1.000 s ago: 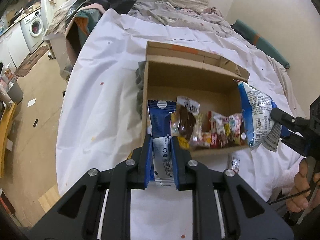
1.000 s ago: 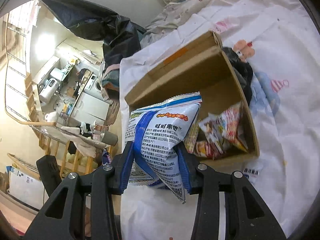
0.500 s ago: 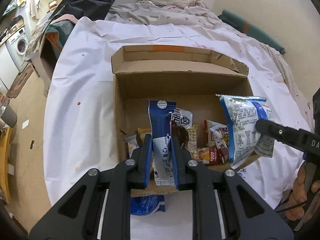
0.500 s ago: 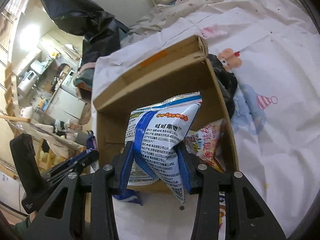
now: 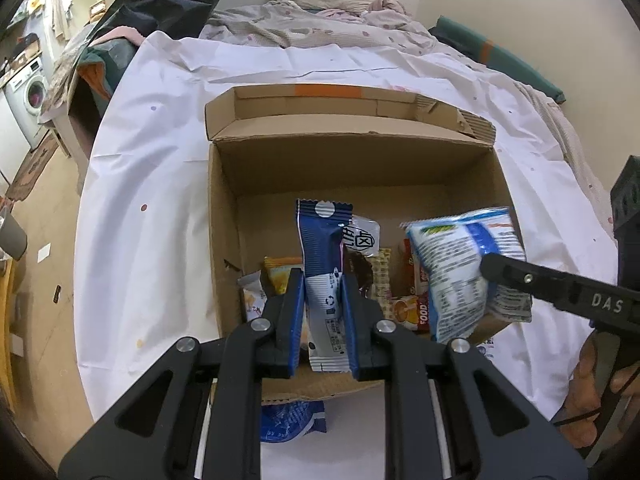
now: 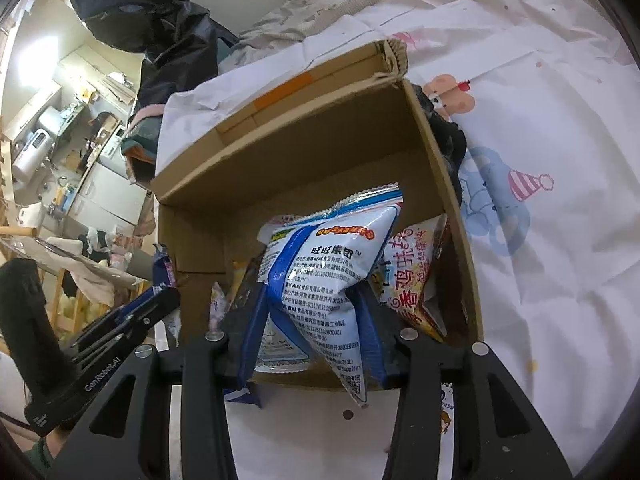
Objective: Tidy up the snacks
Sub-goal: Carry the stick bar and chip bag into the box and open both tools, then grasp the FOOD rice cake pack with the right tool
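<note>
- Left gripper [image 5: 322, 312]: fingers nearly closed, gripping a narrow blue-and-white wrapper [image 5: 323, 268] over the cardboard box [image 5: 352, 168].
- Right gripper [image 6: 312, 332]: fingers, just opening slightly, around a white-and-blue snack bag [image 6: 324, 276]; both pads touch it.

Bed w/ white printed sheet [image 5: 152, 184] carries open cardboard box [image 5: 224, 216]; blue packet [image 5: 290, 420] lies by box's near wall, another, prob. a wrapper [image 6: 447, 408], near its corner.
</note>
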A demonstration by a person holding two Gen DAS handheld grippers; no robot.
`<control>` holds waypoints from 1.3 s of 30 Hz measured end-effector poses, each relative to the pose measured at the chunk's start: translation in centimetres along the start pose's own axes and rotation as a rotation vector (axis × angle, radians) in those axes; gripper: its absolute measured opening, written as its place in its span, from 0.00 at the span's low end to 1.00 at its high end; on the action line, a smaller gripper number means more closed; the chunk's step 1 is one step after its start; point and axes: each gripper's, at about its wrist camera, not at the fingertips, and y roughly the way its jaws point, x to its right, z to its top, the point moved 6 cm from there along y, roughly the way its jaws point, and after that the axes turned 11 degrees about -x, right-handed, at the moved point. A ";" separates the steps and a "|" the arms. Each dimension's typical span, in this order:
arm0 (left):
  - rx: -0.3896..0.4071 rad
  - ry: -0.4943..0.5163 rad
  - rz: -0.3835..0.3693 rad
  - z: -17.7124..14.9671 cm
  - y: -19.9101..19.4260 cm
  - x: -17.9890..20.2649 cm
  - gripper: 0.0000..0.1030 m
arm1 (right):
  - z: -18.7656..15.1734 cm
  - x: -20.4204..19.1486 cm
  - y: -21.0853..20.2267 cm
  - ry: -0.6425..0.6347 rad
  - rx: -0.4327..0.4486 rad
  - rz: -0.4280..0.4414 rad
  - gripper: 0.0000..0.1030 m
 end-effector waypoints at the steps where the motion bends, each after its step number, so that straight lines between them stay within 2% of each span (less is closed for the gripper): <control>1: -0.001 -0.001 -0.002 0.0 0.0 0.0 0.15 | 0.0 -0.1 0.1 -0.004 -0.003 -0.001 0.46; 8: 0.002 -0.027 -0.007 -0.1 -0.3 -0.3 0.16 | -0.1 -0.2 0.1 -0.010 0.001 0.014 0.46; 9: -0.002 -0.031 -0.006 -0.2 -0.2 -0.3 0.23 | -0.1 -0.2 0.1 -0.005 -0.001 0.014 0.48; 10: -0.009 -0.033 0.001 -0.3 -0.2 -0.4 0.34 | 0.0 -0.1 0.1 0.002 0.002 0.015 0.56; 11: -0.011 -0.035 0.005 -0.3 -0.2 -0.4 0.41 | 0.0 0.1 0.0 0.011 0.012 0.013 0.67; 13: 0.001 -0.038 -0.010 -0.3 -0.5 -0.4 0.65 | 0.1 0.4 -0.4 0.024 0.040 -0.009 0.80; 16: 0.021 -0.030 -0.010 -0.2 -1.0 -0.1 0.78 | 0.3 0.5 -0.7 0.028 0.046 -0.006 0.82; 29: 0.032 -0.043 -0.022 -0.3 -1.3 -0.3 0.78 | 0.2 0.3 -0.7 0.014 0.033 -0.018 0.82; 35: 0.069 -0.060 -0.064 -0.5 -2.7 -0.4 0.78 | 0.0 0.2 -1.0 0.001 0.039 -0.026 0.82; 39: 0.105 -0.088 -0.050 -0.9 -4.0 -1.2 0.88 | -0.4 0.6 -1.4 -0.008 0.045 -0.044 0.82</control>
